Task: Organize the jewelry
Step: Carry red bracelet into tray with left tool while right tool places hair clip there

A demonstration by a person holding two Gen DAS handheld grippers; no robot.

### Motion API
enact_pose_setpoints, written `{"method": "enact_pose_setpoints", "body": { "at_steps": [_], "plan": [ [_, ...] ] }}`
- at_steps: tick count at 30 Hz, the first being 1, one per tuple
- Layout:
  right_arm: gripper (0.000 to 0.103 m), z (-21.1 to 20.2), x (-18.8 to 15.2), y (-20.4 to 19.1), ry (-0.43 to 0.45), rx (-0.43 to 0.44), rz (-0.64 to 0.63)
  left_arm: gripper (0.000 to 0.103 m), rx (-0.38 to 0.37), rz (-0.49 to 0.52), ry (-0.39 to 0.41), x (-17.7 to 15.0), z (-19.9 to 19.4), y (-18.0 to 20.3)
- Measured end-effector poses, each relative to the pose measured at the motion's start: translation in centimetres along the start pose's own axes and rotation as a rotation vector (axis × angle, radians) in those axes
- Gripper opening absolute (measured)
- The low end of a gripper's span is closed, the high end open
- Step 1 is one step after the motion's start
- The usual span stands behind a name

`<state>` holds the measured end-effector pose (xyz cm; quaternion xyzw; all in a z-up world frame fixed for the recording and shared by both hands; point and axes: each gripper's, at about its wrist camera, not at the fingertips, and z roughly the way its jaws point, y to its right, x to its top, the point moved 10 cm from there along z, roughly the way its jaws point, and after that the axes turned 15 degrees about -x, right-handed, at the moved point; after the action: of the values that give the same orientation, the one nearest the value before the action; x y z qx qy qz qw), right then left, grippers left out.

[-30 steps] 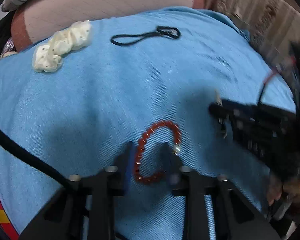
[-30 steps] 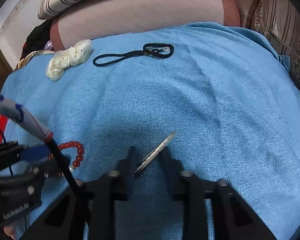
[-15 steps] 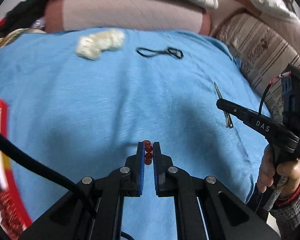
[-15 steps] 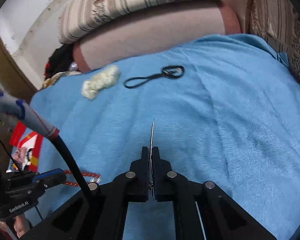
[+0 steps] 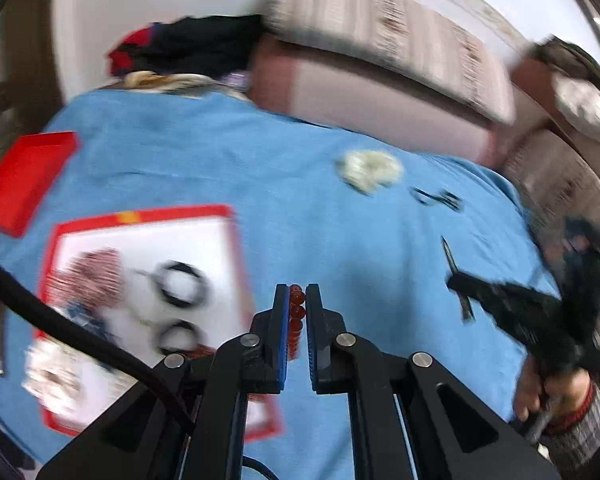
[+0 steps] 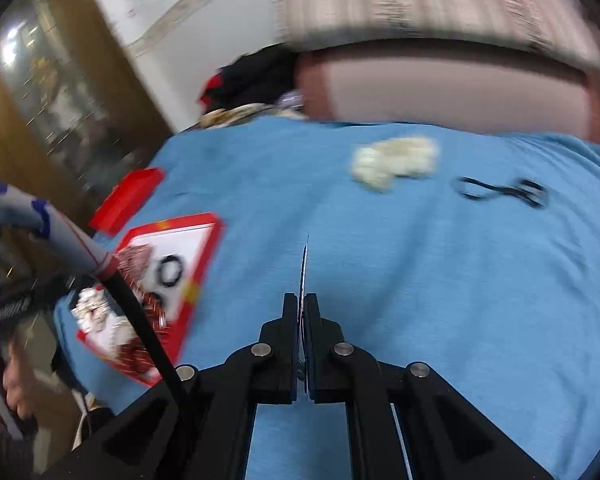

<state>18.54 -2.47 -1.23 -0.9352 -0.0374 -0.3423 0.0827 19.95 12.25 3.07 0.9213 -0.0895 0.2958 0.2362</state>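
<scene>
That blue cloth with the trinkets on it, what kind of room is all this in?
Most likely a bedroom or living room at home. The blue cloth seems spread over a bed or couch, with a striped cushion on a pink bolster behind it and a glass-fronted wooden cabinet to one side.

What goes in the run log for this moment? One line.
left gripper: shut on red bead bracelet | right gripper: shut on metal hair clip | red-rimmed tray: left

bare blue cloth ahead, red-rimmed tray left
</scene>
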Motion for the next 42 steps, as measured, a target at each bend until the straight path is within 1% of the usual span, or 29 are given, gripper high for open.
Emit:
{"method": "enact_pose_setpoints", "body": {
  "at_steps": [4,8,12,16,20,24,25,26,27,28,29,31,36,37,39,41,42],
  "plan": [
    [0.003,2.0,0.7,-7.5,-0.017,0.088,-0.091,0.007,0.067,-0.057,0.005,2.7,-0.3,-6.0],
    [0.003,4.6,0.6,-13.5,-0.035,0.132,-0.200,0.007,0.098,-0.093,-0.017,4.3,1.4,-10.6],
    [0.003,8.3,-0.1,-16.9,-0.083,0.140,-0.265,0.007,0.117,-0.118,-0.054,4.4,3.7,-14.1],
    [0.003,11.3,-1.5,-18.1,-0.140,0.122,-0.297,0.007,0.140,-0.152,-0.074,3.9,5.7,-16.9],
    [0.004,13.0,-2.6,-18.5,-0.168,0.096,-0.325,0.007,0.172,-0.168,-0.076,3.4,6.6,-19.0],
    [0.004,14.0,-3.0,-18.5,-0.178,0.076,-0.337,0.008,0.198,-0.170,-0.055,3.2,6.1,-19.6],
    [0.004,14.0,-3.0,-18.4,-0.173,0.069,-0.335,0.013,0.206,-0.166,-0.047,3.2,5.8,-19.5],
    [0.006,14.1,-3.0,-18.4,-0.170,0.065,-0.334,0.020,0.210,-0.161,-0.038,3.2,5.4,-19.4],
    [0.007,14.0,-2.9,-18.3,-0.170,0.067,-0.333,0.024,0.211,-0.156,-0.022,3.2,5.0,-19.1],
    [0.010,13.9,-2.8,-18.3,-0.169,0.069,-0.331,0.031,0.215,-0.150,-0.006,3.2,4.4,-18.8],
    [0.015,13.8,-2.7,-18.3,-0.166,0.070,-0.329,0.034,0.223,-0.143,0.005,3.3,4.0,-18.6],
    [0.022,13.2,-2.6,-18.0,-0.153,0.064,-0.328,0.035,0.227,-0.137,0.025,3.2,3.0,-18.0],
    [0.026,11.1,-2.6,-17.5,-0.122,0.064,-0.303,0.035,0.246,-0.122,0.093,2.8,-0.3,-15.6],
    [0.029,10.4,-2.6,-17.2,-0.116,0.062,-0.295,0.035,0.253,-0.115,0.108,2.7,-1.0,-15.1],
    [0.032,9.6,-2.5,-16.9,-0.105,0.060,-0.287,0.038,0.282,-0.095,0.143,2.5,-2.7,-13.8],
    [0.032,8.2,-2.9,-16.5,-0.094,0.057,-0.283,0.045,0.306,-0.077,0.180,2.2,-4.2,-12.6],
    [0.032,7.6,-3.0,-16.3,-0.089,0.054,-0.281,0.047,0.316,-0.071,0.194,2.1,-4.8,-12.2]
  ]
}}
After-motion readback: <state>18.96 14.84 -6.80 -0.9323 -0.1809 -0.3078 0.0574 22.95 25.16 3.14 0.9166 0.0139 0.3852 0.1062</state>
